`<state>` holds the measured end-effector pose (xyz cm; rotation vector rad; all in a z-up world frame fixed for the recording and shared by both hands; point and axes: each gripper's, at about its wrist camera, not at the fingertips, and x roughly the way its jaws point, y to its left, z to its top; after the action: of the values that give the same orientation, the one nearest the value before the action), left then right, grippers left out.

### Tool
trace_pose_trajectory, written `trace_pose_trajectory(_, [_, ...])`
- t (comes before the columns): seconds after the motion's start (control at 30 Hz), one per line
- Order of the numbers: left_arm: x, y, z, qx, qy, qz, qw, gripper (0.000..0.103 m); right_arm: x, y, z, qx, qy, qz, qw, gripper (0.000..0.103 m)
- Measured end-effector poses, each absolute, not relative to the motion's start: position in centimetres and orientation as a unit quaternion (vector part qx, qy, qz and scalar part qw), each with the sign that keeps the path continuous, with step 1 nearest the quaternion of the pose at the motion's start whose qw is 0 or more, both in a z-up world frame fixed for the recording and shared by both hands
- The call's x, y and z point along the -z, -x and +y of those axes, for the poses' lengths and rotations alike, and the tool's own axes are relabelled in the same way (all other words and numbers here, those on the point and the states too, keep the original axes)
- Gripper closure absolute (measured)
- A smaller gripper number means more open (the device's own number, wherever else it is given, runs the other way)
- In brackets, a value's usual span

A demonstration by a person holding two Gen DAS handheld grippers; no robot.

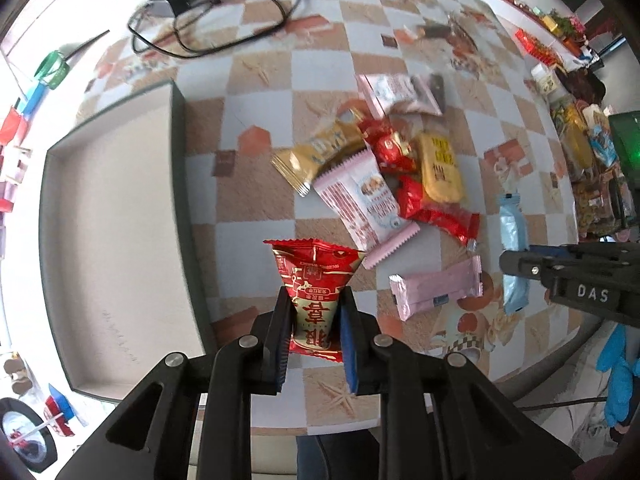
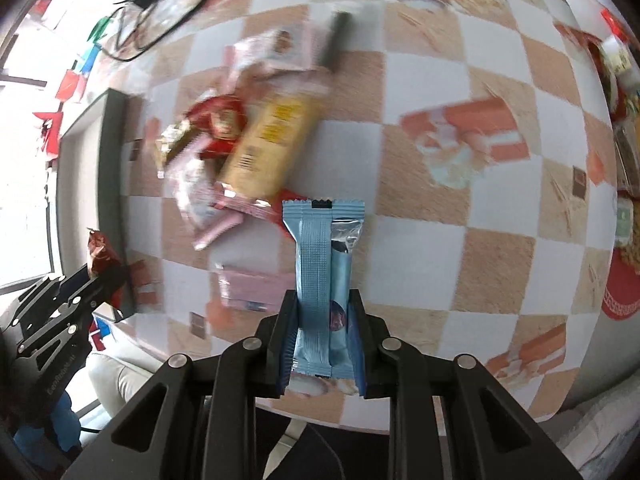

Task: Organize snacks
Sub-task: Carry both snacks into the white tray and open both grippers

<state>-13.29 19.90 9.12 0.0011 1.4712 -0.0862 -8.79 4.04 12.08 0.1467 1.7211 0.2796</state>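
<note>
Left tool (image 1: pixel 316 316) grips red packet (image 1: pixel 314 280); right tool (image 2: pixel 323 320) grips blue bar (image 2: pixel 320 264).

Glossy crinkled foil on red packet (image 1: pixel 316 292); matt ribbed plastic film on blue bar (image 2: pixel 322 276); smooth printed counter (image 1: pixel 320 80).

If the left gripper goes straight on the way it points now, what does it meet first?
Probably the checkered tablecloth, just right of the grey tray. The left gripper points down, shut on the red snack packet, which would touch first. Depth is unclear.
</note>
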Motion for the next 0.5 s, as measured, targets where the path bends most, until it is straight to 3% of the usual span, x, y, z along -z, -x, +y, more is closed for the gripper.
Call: trace_pose_trajectory(0.5, [-10.7,14.1,28.3,-0.029,0.043,0.64,0.766,0.079,-20.0,10.2,11.7,-0.202,0.005,0.73,0.653,0.078])
